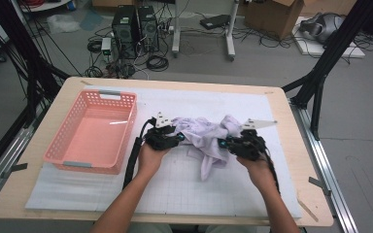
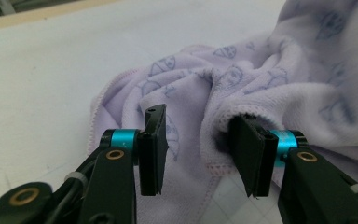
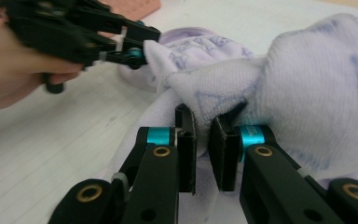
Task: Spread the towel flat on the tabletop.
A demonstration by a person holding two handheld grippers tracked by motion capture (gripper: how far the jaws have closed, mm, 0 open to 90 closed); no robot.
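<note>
High view: I have both grippers at the crumpled lilac towel (image 1: 209, 136), which lies mid-table to the right of the pink basket (image 1: 91, 132); the left gripper (image 1: 178, 138) meets its left edge, the right gripper (image 1: 223, 143) its right. The basket holds nothing, and the towel is neither folded nor stowed.

Left gripper view: my jaws stand spread, one pad tucked into a fold, pinching nothing.

Right gripper view: my jaws are pressed nearly together on a bunched ridge of cloth. I judge the work barely begun; straightening is left.
</note>
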